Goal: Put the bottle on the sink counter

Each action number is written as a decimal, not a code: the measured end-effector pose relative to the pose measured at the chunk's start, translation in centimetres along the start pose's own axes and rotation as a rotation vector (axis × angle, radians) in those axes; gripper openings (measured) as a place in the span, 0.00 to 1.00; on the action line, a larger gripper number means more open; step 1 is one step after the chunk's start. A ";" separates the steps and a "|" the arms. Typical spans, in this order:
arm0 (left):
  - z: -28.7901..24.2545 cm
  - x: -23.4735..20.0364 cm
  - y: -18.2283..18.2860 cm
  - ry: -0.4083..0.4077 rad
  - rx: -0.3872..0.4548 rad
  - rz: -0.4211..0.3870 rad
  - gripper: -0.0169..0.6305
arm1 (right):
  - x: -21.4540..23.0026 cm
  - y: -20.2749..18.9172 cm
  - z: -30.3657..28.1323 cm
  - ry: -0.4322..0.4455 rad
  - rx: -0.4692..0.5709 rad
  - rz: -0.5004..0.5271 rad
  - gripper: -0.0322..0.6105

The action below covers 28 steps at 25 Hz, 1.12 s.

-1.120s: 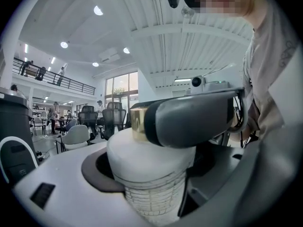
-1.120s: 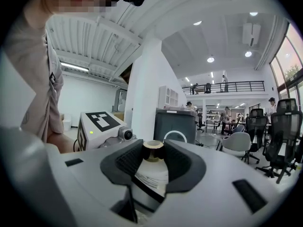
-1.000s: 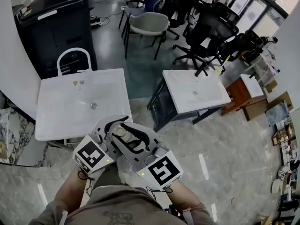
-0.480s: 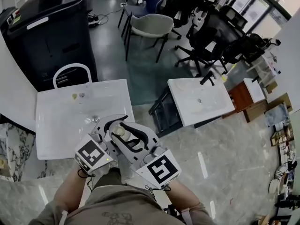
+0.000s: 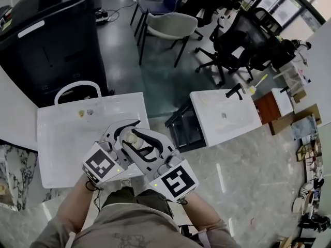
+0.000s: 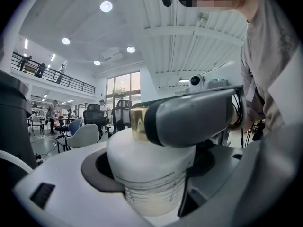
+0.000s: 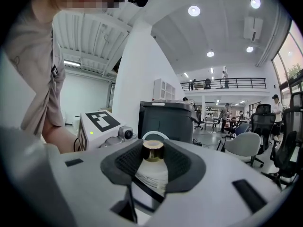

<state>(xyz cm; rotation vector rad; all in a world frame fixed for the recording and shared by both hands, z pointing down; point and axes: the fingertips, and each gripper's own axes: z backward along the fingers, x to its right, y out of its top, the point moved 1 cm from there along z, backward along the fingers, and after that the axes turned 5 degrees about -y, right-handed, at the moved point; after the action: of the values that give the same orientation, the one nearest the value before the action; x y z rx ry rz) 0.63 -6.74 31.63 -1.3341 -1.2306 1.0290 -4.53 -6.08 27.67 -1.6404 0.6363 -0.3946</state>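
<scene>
An open office with a glossy grey floor lies below me, and the white sink counter stands at my left with its arched faucet at the far edge. The white bottle with the gold cap stands upright between both my grippers. In the head view it shows against the counter's near right part, though I cannot tell how high above the surface. My left gripper comes in from the left, its dark pads closed on the bottle's wide body. My right gripper comes in from the right and crosses over the left, jaws clamped higher up, on the neck and cap. A tall black printer stands behind the counter. A second white sink unit sits well apart to the right, and office chairs stand farther off.
</scene>
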 end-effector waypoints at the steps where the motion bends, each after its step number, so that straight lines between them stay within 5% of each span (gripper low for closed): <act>1: -0.1 -0.5 -0.2 0.004 0.001 0.004 0.53 | 0.3 -0.1 -0.4 0.007 -0.005 0.001 0.26; 28: -5.4 -15.2 -10.6 0.195 -0.033 -0.050 0.53 | 9.9 -9.4 -12.1 0.225 -0.018 0.066 0.26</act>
<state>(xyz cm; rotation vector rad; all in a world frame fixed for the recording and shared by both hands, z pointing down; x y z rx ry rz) 2.74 -22.75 42.16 -1.3873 -1.1317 0.8258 -2.15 -20.98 37.97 -1.6003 0.8623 -0.5308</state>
